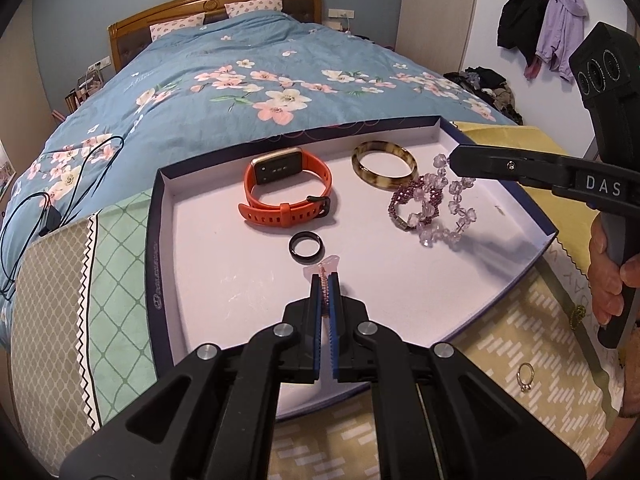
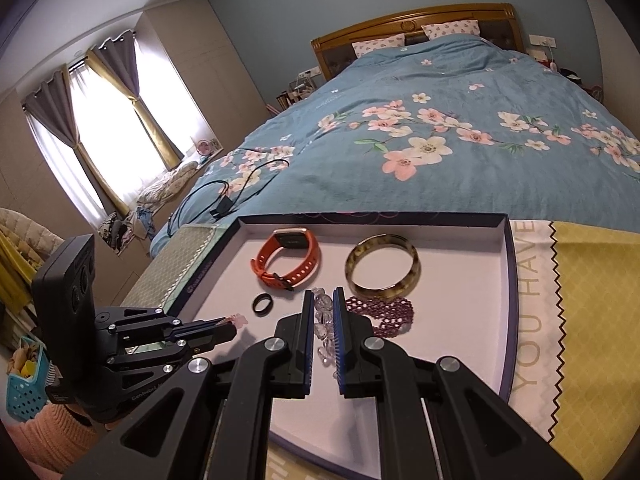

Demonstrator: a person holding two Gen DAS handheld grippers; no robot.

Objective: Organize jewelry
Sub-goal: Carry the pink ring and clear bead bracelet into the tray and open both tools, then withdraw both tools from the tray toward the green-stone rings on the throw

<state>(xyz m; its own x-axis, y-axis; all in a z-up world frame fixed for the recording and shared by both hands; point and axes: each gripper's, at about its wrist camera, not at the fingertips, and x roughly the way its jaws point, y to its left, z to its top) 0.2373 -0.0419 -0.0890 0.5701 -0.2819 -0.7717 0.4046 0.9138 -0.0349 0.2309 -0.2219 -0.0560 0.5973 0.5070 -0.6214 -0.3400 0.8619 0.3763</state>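
Note:
A shallow white-lined tray (image 1: 208, 264) lies on the bed end; it also shows in the right wrist view (image 2: 472, 300). In it lie an orange watch (image 1: 286, 192), a tortoiseshell bangle (image 1: 384, 164), a black ring (image 1: 306, 247) and a purple beaded bracelet (image 1: 412, 204). My left gripper (image 1: 326, 280) is shut on a thin pink chain with a pink charm (image 1: 325, 266), low over the tray. My right gripper (image 2: 323, 300) is shut on a clear crystal bead bracelet (image 1: 452, 208), which hangs above the tray's right part.
A gold ring (image 1: 525, 376) lies on the patterned cloth (image 1: 520, 328) to the right of the tray. Black cables (image 1: 60, 184) lie on the floral duvet at left. A yellow cloth (image 2: 592, 300) lies right of the tray.

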